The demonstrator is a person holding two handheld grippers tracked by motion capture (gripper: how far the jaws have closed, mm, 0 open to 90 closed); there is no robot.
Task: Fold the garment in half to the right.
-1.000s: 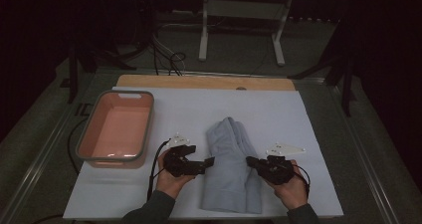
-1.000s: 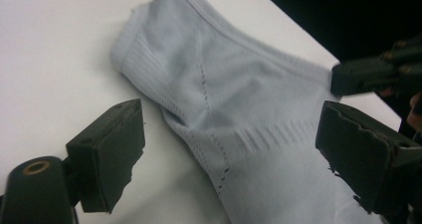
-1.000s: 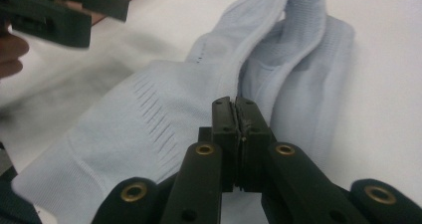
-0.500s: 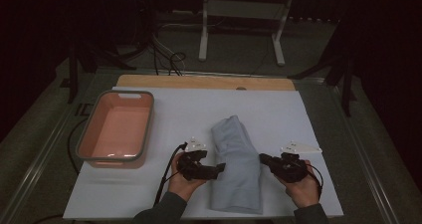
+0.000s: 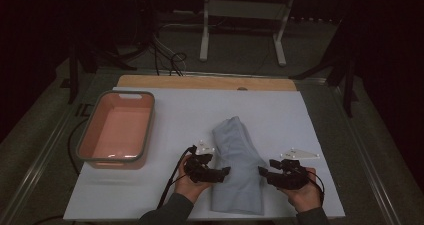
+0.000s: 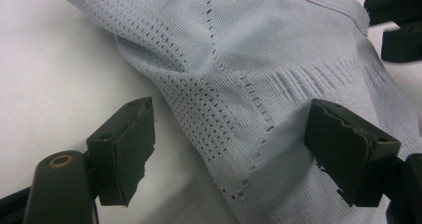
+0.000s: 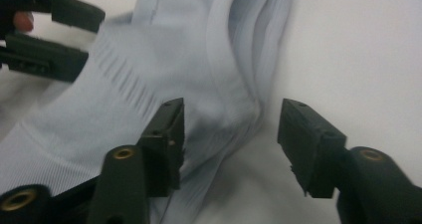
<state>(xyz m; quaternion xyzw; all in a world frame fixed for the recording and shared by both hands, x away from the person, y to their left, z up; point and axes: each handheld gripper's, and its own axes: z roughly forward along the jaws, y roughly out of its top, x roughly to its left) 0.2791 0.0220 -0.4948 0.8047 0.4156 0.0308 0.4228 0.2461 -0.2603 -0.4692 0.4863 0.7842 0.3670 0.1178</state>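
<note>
A folded pale-blue knit garment (image 5: 236, 167) lies on the white table cover (image 5: 180, 115), near the front edge, between the two hand-held grippers and to the right of the empty pink basin (image 5: 117, 130).

The left gripper (image 5: 224, 172) sits at the garment's left edge. Its jaws have just been closing a little, yet they stand well apart, one over the bare cover and one over the perforated knit (image 6: 209, 114), pressing on nothing.

The right gripper (image 5: 263, 172) sits at the garment's right edge. Its jaws have just been opening and now straddle the stacked folds (image 7: 239, 104) without clamping them.

Orientation: the garment's long axis runs from the front edge of the table toward the far side, leaning slightly to the left as it recedes. The narrower end points away from the person and the broader end lies nearest the hands.

Probable risks: either jaw pair may close on the uppermost layer alone, so that the fold peels open when lifted. The left gripper's outer jaw, resting over the cover, may pinch the cover with the cloth. Uneven pulls from the two sides would likely skew or bunch the soft, stretchy knit, and the open mesh may snag on a chipped pad (image 6: 129, 149).
</note>
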